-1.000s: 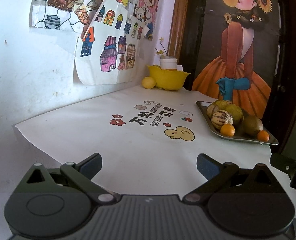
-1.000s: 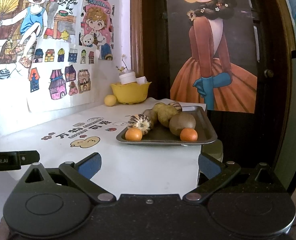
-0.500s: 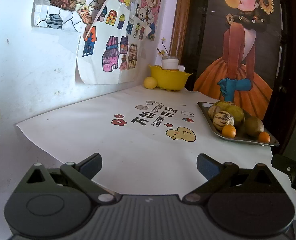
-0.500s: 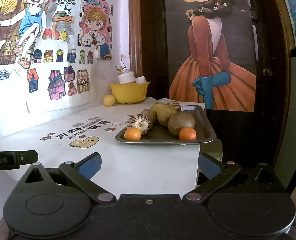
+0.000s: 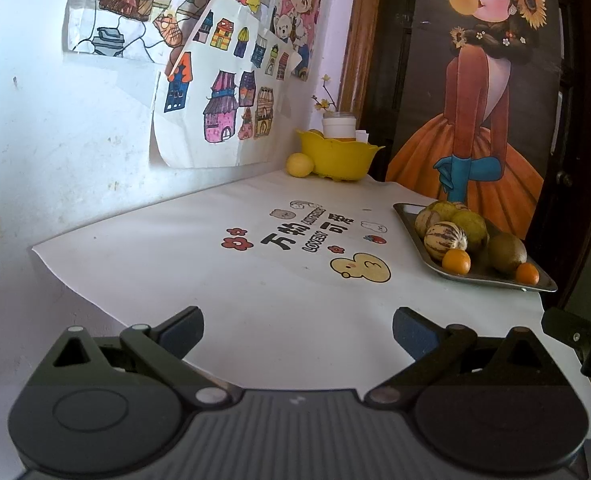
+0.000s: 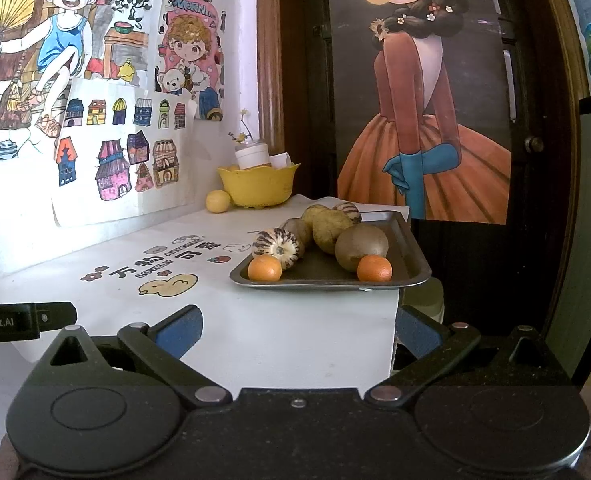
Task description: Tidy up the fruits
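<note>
Fruits (image 6: 323,240) are heaped on a tray (image 6: 413,258) at centre frame, one yellow fruit (image 6: 217,201) beside the bowl (image 6: 257,188) behind; both tools (image 5: 297,330) (image 6: 299,330) are held apart and empty, so sorting begun or finished cannot be told.

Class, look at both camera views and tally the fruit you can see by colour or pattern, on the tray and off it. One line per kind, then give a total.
Small orange fruits on the metal tray: 2
Cream, purple-striped fruits: 2
Green-brown fruits: 4
Yellow fruit on the table beside the yellow bowl: 1
Total: 9 visible; the bowl's contents are partly hidden.
</note>
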